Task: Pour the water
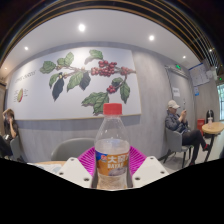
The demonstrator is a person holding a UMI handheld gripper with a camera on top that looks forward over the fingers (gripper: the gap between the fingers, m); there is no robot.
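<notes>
A clear plastic water bottle (pixel 112 150) with a red cap and a blue, red and white label stands upright between my two fingers. My gripper (pixel 112 167) is shut on the bottle, with the pink pads (pixel 91 158) pressing its sides at label height. The bottle is lifted, its cap in front of the wall mural. Its base is hidden below the fingers. No cup or glass shows.
A wall mural (pixel 85 75) of leaves and berries fills the background. A seated person (pixel 181 125) is at the right beside a small round table (pixel 212 129). Another person (pixel 10 130) sits at the left. A grey chair (pixel 72 148) back stands behind the bottle.
</notes>
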